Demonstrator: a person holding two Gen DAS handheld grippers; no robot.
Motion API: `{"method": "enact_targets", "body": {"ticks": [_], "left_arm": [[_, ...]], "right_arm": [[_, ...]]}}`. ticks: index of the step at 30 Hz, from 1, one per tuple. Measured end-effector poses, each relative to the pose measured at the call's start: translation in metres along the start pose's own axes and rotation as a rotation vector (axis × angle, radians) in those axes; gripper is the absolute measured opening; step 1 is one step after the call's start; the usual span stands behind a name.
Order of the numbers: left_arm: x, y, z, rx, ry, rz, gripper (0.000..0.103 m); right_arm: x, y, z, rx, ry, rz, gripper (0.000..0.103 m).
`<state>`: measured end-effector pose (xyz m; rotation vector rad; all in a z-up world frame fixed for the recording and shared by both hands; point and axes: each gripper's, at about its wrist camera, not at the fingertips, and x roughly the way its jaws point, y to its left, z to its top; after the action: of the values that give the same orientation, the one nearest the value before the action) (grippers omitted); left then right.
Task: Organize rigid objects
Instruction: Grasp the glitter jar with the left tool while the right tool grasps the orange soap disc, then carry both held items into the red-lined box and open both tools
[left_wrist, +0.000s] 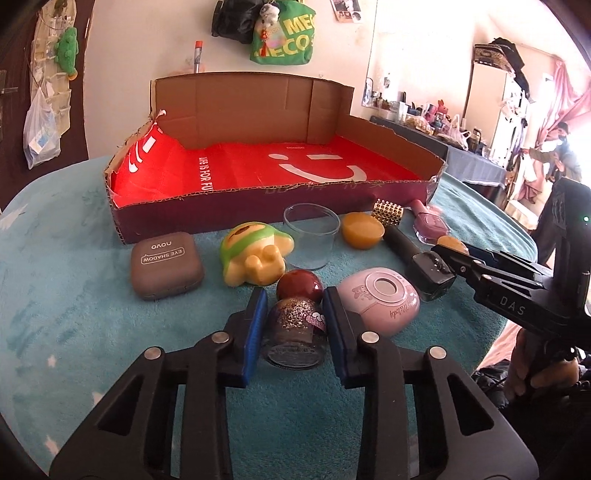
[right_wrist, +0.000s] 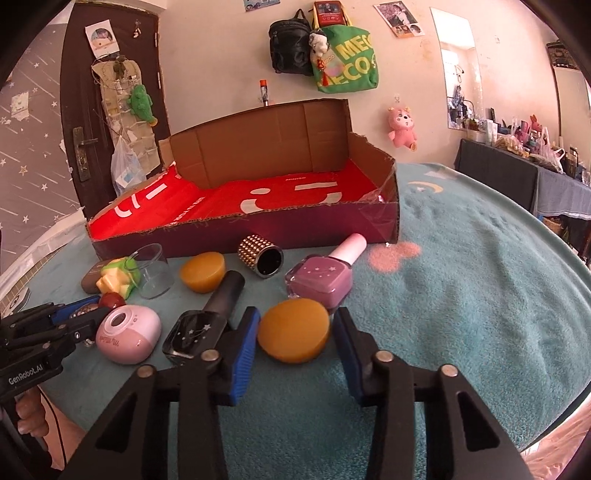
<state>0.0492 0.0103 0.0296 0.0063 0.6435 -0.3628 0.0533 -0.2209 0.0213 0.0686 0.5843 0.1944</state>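
you are at the very start: the cardboard box (left_wrist: 258, 110) in the upper middle of the frame holds only its red liner, and every item lies in front of it on the teal tabletop (left_wrist: 74, 332). your left tongs (left_wrist: 293, 325) are clamped on the glitter bottle (left_wrist: 295, 332), low centre. your right tongs (right_wrist: 293, 332) have narrowed around the orange puck (right_wrist: 293, 334); whether both pads press it, i cannot tell. nothing is lifted, all is left to do.
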Motion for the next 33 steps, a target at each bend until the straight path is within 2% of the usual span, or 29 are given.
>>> {"method": "enact_targets", "body": {"ticks": [13, 22, 28, 33], "left_arm": [[-0.018, -0.01, 0.011, 0.025, -0.066, 0.034, 0.029], [-0.025, -0.011, 0.026, 0.039, -0.104, 0.043, 0.028], [-0.026, -0.001, 0.065, 0.015, -0.142, -0.008, 0.028], [-0.005, 0.014, 0.113, 0.058, -0.154, 0.015, 0.028]], "right_arm": [[-0.012, -0.011, 0.008, 0.013, -0.027, 0.023, 0.039], [-0.018, -0.013, 0.035, -0.005, -0.091, 0.039, 0.039], [-0.012, -0.002, 0.076, -0.078, -0.116, 0.075, 0.039], [0.022, -0.002, 0.126, -0.116, -0.006, 0.129, 0.039]]}}
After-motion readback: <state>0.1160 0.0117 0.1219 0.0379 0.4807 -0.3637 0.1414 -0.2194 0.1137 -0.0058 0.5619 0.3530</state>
